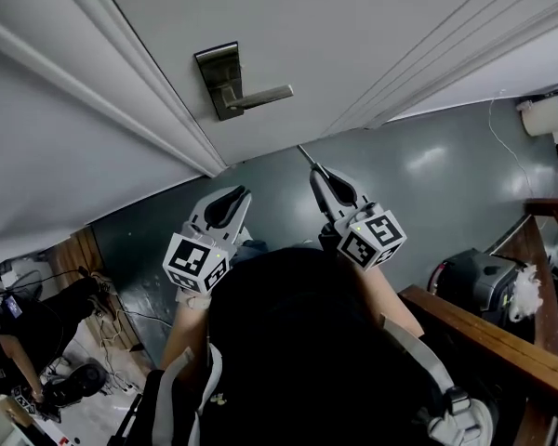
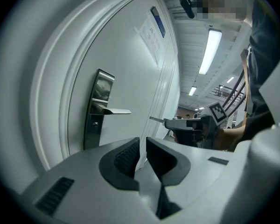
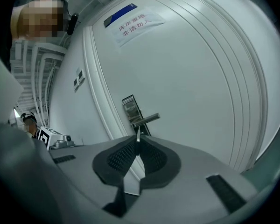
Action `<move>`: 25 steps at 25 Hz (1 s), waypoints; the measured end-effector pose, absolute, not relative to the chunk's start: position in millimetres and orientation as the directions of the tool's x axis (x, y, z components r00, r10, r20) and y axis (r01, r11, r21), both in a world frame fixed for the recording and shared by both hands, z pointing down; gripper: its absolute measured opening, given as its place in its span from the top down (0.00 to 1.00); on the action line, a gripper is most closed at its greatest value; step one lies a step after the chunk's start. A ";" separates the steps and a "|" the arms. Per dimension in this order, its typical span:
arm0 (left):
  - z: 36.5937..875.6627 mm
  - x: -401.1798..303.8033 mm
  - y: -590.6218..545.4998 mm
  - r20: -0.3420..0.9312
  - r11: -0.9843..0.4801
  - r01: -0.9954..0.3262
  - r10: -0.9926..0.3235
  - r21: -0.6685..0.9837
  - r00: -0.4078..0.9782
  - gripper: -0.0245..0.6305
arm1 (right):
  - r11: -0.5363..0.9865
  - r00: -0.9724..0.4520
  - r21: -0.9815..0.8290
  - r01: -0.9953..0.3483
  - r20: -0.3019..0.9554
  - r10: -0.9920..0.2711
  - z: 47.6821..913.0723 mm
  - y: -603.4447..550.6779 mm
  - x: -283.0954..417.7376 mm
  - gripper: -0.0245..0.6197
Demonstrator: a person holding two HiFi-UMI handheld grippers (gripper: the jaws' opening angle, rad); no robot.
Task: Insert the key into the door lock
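Note:
A white door [image 1: 353,35] carries a dark metal lock plate [image 1: 218,74] with a lever handle [image 1: 263,97]. In the head view my right gripper [image 1: 318,175] is shut on a thin metal key [image 1: 307,157] whose blade points at the door, to the right of and below the handle, apart from it. In the right gripper view the key's tip [image 3: 138,135] sticks up between the pads, in line with the lock plate [image 3: 130,108]. My left gripper [image 1: 239,195] is shut and holds nothing, a little below the plate. Its view shows the plate [image 2: 97,110], its keyhole [image 2: 95,123] and the key [image 2: 156,119].
A paper notice [image 3: 134,24] hangs high on the door. A wooden railing [image 1: 488,334] and a black machine [image 1: 472,282] stand at the right. At the lower left a person [image 1: 19,342] crouches among cables. The door frame [image 1: 93,91] runs along the left.

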State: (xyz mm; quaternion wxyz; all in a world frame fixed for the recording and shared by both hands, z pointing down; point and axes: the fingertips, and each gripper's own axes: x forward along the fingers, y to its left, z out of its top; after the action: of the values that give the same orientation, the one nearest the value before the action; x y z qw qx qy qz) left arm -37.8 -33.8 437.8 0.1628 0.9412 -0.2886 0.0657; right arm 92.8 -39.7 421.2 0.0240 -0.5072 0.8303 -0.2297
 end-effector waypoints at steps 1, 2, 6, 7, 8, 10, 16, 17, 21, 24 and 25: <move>438.4 -47.0 -37.1 0.217 -0.780 -0.564 -0.521 0.271 0.825 0.89 | 0.378 -0.488 -0.415 -0.827 0.197 -0.850 423.8 -44.4 83.1 0.91; 438.8 -55.9 -39.5 0.216 -0.780 -0.563 -0.521 0.274 0.826 0.89 | 0.375 -0.492 -0.431 -0.821 0.200 -0.847 426.1 -48.5 74.0 0.91; 441.1 -92.5 -45.0 0.208 -0.773 -0.562 -0.523 0.294 0.827 0.89 | 0.333 -0.500 -0.541 -0.773 0.195 -0.844 433.1 -63.2 45.0 0.91; 442.7 -101.0 -46.3 0.206 -0.769 -0.565 -0.526 0.298 0.825 0.89 | 0.318 -0.500 -0.570 -0.758 0.194 -0.844 435.7 -66.8 39.7 0.91; 444.8 -109.0 -47.8 0.205 -0.766 -0.568 -0.530 0.301 0.823 0.89 | 0.303 -0.499 -0.597 -0.743 0.192 -0.845 438.9 -70.4 34.8 0.91; 448.8 -122.5 -50.4 0.203 -0.760 -0.574 -0.537 0.306 0.819 0.89 | 0.276 -0.498 -0.646 -0.711 0.187 -0.847 445.7 -77.1 25.7 0.91; 454.4 -145.3 -49.6 0.206 -0.743 -0.588 -0.552 0.319 0.808 0.89 | 0.219 -0.510 -0.760 -0.612 0.167 -0.844 463.3 -90.4 2.8 0.91; 455.1 -148.3 -50.2 0.207 -0.740 -0.592 -0.555 0.319 0.806 0.89 | 0.214 -0.513 -0.779 -0.590 0.158 -0.844 466.2 -93.8 -0.7 0.91; 457.4 -161.8 -50.5 0.220 -0.723 -0.613 -0.572 0.319 0.790 0.89 | 0.179 -0.517 -0.840 -0.512 0.135 -0.845 474.3 -104.5 -11.8 0.91; 460.8 -172.0 -51.7 0.233 -0.704 -0.632 -0.588 0.323 0.774 0.89 | 0.134 -0.505 -0.879 -0.458 0.133 -0.853 485.1 -111.5 -12.7 0.91; 461.9 -174.7 -52.9 0.237 -0.698 -0.639 -0.594 0.324 0.769 0.89 | 0.121 -0.501 -0.887 -0.445 0.135 -0.855 489.5 -114.4 -12.1 0.91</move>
State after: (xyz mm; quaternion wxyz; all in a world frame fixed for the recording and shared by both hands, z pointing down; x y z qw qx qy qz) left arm -174.7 -52.9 461.9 0.1968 0.9196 -0.3352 0.0571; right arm -12.1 -114.4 489.5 0.2111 -0.4525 0.7181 -0.4847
